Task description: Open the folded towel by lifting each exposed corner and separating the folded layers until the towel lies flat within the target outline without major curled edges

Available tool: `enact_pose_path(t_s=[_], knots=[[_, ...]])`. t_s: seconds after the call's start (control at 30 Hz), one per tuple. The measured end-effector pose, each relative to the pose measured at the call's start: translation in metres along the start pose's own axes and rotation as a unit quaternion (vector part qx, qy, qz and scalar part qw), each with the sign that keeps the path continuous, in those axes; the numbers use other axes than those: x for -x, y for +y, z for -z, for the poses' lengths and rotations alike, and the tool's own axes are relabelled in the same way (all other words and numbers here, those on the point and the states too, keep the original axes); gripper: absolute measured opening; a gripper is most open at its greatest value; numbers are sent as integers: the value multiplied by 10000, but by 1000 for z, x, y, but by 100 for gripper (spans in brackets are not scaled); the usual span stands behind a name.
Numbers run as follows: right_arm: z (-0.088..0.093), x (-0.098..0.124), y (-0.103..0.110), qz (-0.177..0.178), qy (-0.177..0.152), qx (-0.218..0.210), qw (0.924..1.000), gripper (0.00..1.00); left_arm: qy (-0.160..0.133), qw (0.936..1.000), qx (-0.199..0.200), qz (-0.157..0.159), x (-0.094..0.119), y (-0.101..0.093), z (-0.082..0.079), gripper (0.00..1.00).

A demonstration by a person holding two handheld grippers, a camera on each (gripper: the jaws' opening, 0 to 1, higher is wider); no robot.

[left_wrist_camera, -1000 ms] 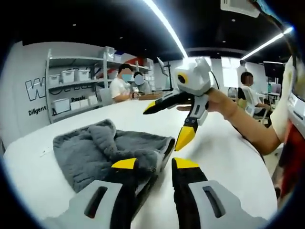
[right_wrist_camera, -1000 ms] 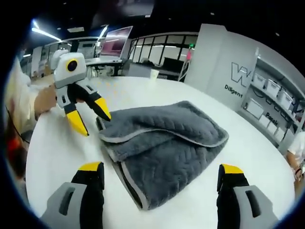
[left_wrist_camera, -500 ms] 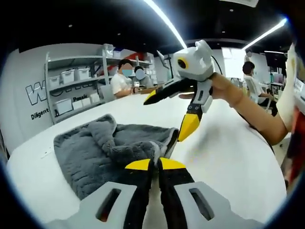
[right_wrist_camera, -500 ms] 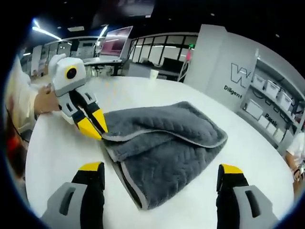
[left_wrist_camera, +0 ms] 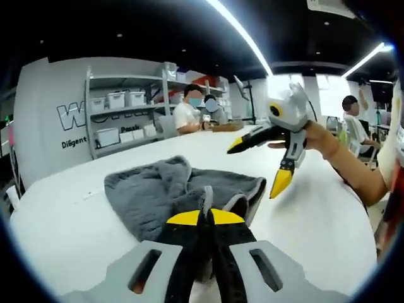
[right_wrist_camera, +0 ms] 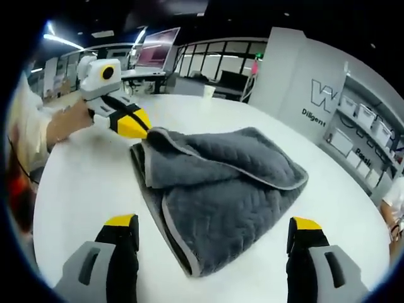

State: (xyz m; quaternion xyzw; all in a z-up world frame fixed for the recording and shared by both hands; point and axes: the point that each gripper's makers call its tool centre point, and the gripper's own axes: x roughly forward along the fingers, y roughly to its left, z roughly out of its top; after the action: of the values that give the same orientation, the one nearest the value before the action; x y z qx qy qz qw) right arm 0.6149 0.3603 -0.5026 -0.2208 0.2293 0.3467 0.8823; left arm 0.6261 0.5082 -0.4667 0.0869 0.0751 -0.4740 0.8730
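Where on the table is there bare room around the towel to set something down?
Bare white table lies between the right tool and the towel's near edge, and beyond its far edge. It is crowded at the lifted corner, where the left tool pinches the cloth.

Towel (left_wrist_camera: 164,192) near edge hidden behind left gripper (left_wrist_camera: 203,218); wall lettering (right_wrist_camera: 323,101) cut off.

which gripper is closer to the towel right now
Left. The left gripper is pinching a towel corner; the right gripper hangs open, off the cloth.
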Motion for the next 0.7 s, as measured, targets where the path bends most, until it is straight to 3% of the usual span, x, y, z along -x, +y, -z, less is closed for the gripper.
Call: enact_pose_path(t_s=[0.1, 0.23, 0.3, 0.4, 0.7], knots=[[2, -2, 0, -7, 68, 23, 10000, 98, 89, 9987, 148, -485, 11, 26, 3, 3], [4, -2, 1, -36, 104, 26, 9999, 98, 13, 9959, 314, -846, 26, 50, 1, 3], [5, -4, 1, -42, 142, 31, 9999, 98, 131, 9919, 269, -1234, 36, 65, 4, 3], [6, -4, 2, -54, 188, 59, 9998, 98, 269, 9875, 267, -1530, 45, 78, 9, 3], [8, -6, 2, -77, 247, 73, 9996, 97, 555, 9782, 526, -1930, 71, 108, 24, 0]])
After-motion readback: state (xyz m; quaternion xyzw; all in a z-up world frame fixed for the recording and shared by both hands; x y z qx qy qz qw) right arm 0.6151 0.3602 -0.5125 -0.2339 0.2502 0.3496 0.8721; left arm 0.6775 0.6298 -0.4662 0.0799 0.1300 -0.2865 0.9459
